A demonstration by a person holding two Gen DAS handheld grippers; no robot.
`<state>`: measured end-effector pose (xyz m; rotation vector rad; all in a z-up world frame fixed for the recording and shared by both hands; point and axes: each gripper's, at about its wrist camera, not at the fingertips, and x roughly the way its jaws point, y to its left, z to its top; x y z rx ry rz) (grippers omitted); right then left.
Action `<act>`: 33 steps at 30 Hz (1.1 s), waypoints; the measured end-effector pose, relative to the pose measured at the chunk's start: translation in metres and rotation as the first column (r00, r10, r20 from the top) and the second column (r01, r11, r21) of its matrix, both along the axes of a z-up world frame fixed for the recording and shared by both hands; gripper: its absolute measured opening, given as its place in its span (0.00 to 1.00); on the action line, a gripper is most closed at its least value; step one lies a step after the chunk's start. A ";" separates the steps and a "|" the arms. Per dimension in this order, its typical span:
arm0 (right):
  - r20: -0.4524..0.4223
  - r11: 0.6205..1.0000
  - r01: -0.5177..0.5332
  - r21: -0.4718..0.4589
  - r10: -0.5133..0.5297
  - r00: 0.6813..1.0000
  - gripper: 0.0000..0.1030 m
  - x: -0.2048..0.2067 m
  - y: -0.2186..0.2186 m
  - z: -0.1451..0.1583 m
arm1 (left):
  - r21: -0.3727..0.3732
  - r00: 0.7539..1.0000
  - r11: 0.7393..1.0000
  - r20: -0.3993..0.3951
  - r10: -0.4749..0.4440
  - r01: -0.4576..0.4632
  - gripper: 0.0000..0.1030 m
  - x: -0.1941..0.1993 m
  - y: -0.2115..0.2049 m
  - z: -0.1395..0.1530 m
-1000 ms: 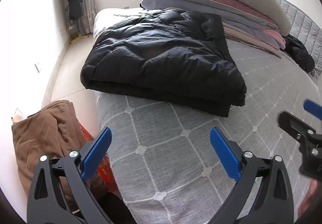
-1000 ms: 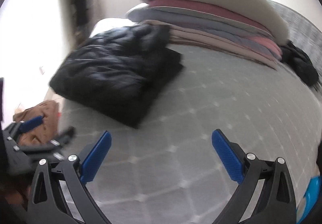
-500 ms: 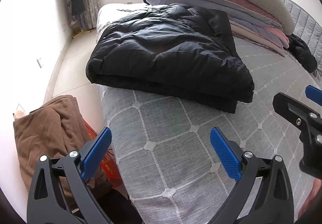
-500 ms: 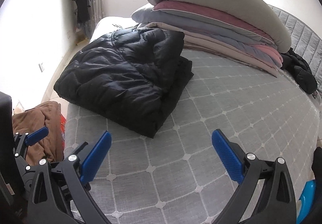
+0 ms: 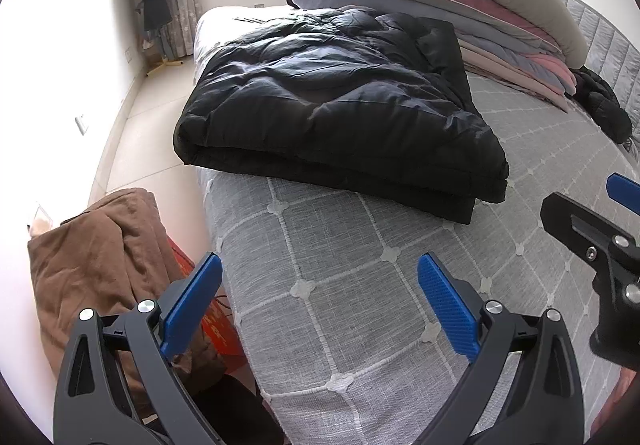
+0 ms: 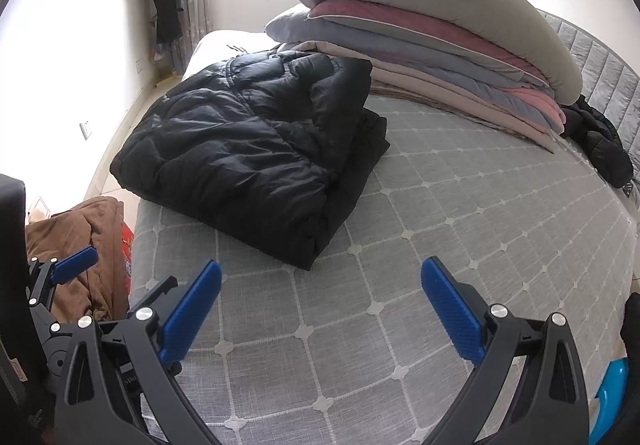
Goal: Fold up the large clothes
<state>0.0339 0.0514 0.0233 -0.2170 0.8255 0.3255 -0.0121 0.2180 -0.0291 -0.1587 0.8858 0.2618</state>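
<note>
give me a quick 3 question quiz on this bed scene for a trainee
1. True or false: the black puffer jacket lies folded on the grey quilted bed.
2. Multiple choice: the left claw is a) shut on the jacket b) open and empty c) out of view.
3. Fill in: the stack of folded bedding sits ____ the jacket, toward the headboard.

Key: 1 true; 2 b; 3 behind
</note>
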 end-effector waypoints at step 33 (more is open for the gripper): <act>-0.007 1.000 0.023 -0.001 -0.023 1.000 0.93 0.003 -0.010 -0.008 | 0.003 1.000 1.000 0.014 -0.024 0.024 0.91 -0.001 -0.010 -0.001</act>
